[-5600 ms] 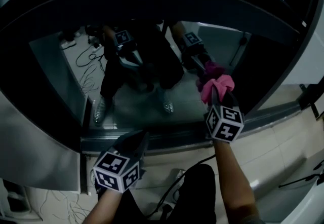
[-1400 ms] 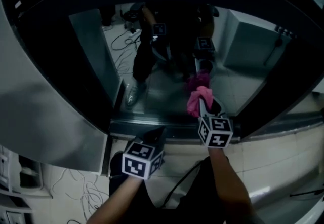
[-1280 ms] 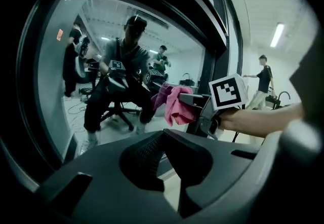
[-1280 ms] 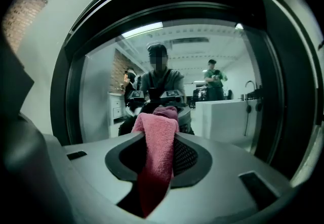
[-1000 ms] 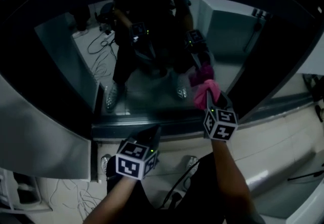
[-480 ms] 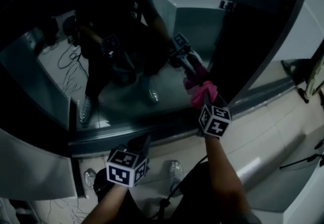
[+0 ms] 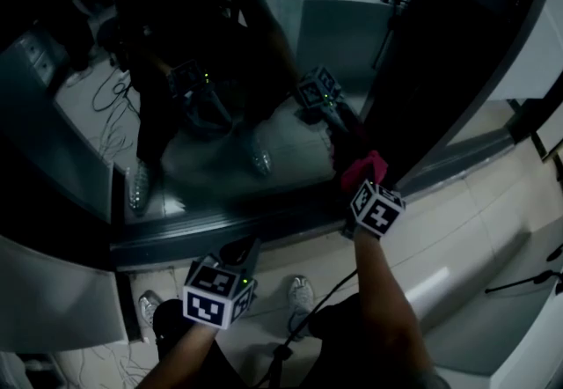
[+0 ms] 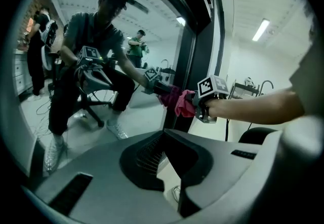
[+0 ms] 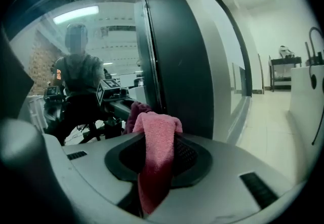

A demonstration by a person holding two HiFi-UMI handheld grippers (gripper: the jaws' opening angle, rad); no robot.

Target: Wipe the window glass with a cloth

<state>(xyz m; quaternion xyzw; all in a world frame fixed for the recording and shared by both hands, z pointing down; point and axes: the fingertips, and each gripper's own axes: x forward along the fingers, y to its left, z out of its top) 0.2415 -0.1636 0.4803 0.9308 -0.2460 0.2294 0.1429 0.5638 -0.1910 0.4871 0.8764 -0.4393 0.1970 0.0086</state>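
I look steeply down at a large window glass [image 7: 286, 145] that reflects the room like a dark mirror. It shows a person in dark clothes holding both tools.

My right gripper [image 7: 361, 178] reaches forward on the right. Its jaws are clamped on a pink cloth [image 7: 364, 167]. In the right gripper view the cloth [image 9: 154, 152] stands between the two jaws, folds over their tips and hangs down toward the camera. The top of the cloth is pressed against the glass [image 9: 101, 56], touching its own darker reflection. This contact is low on the pane, just beside the dark upright window frame [image 9: 182, 66].

My left gripper [image 7: 239, 248] is held lower and to the left, well apart from the cloth and short of the glass. It hovers over the dark sill [image 7: 220, 224] at the foot of the window. In the left gripper view its jaws [image 8: 163, 139] are closed together with nothing between them. That view also looks sideways at the right gripper [image 8: 195, 104] and the cloth [image 8: 179, 102] meeting the pane.

Below the sill is a pale tiled floor [image 7: 466, 229]. My light shoe [image 7: 302, 295] stands on it, and a dark cable [image 7: 317, 317] trails down near my right arm.
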